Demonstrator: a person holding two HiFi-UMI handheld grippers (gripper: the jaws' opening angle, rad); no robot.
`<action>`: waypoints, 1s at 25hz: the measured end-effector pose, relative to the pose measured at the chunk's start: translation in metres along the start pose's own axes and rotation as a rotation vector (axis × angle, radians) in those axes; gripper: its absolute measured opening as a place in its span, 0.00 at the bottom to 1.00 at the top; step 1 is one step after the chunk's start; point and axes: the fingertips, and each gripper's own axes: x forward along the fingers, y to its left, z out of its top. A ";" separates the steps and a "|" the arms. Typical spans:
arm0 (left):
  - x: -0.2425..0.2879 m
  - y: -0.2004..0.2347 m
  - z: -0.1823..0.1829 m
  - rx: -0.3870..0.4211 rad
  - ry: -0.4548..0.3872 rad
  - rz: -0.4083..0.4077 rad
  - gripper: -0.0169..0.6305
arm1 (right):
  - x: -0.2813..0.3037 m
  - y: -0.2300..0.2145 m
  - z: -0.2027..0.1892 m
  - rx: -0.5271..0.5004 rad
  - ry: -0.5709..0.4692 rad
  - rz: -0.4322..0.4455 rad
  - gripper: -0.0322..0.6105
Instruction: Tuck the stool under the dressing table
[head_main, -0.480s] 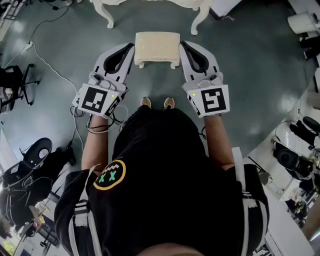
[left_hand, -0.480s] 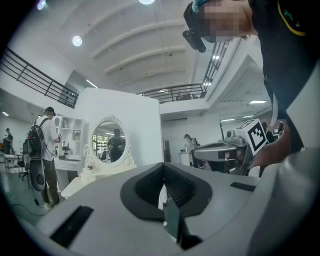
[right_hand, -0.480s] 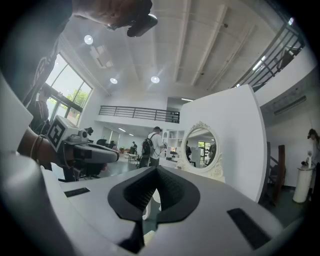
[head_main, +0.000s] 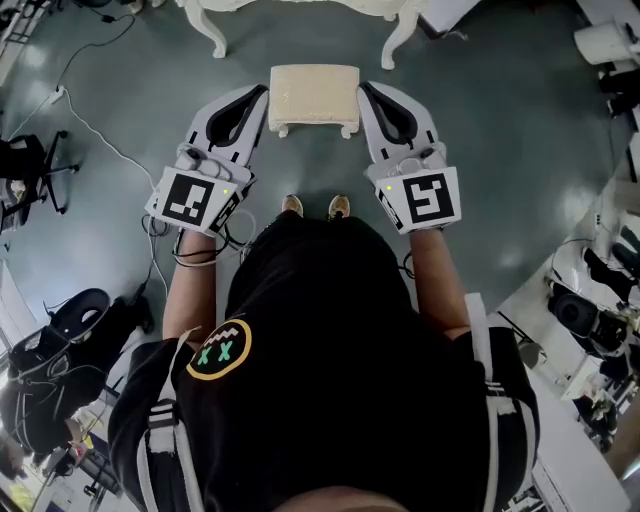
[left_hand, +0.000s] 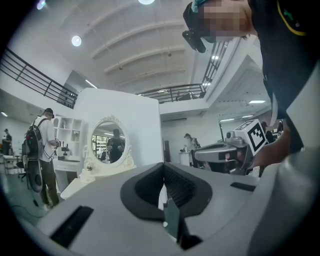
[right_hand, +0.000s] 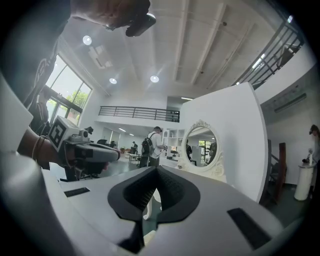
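**Stool** (head_main: 315, 92). Cream cushioned top on pale legs, upright on the floor (head_main: 480, 120). Set straight between the 2 pairs of jaw tips. Long axis crosswise to the jaws, with 1 short end facing each gripper. Standing out in front of the dressing table (head_main: 212, 30), just short of its 2 front legs, so not under it as seen from the head view.

**Left gripper** (head_main: 262, 95). Jaws shut tip to tip, nothing between them. Tips at the stool's left end; contact not settled from above.

**Right gripper** (head_main: 364, 90). Jaws likewise shut and empty. Tips at the stool's right end, mirroring the left. Neither gripper nearer than the other.

**Coming move, judged.** Gap between the table's 2 front legs dead ahead of the jaws, beyond the stool. Gap looks wider than the stool, but even pressure from both sides is needed against skewing.

**Surface.** Smooth grey-green floor; easy sliding likely.

**Room.** Oval mirror (left_hand: 111, 145) above the table, ahead of the jaws. Cable (head_main: 100, 135) well left of the left jaws, off the path.
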 end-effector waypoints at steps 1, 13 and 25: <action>0.001 0.000 0.000 0.000 0.000 0.000 0.06 | 0.001 -0.001 0.000 0.009 -0.004 -0.001 0.08; 0.009 0.002 -0.002 -0.006 -0.005 -0.015 0.09 | 0.001 -0.010 -0.008 0.009 0.006 -0.019 0.14; 0.021 0.004 -0.015 0.045 0.041 -0.036 0.65 | 0.013 -0.015 -0.022 0.062 0.050 0.018 0.81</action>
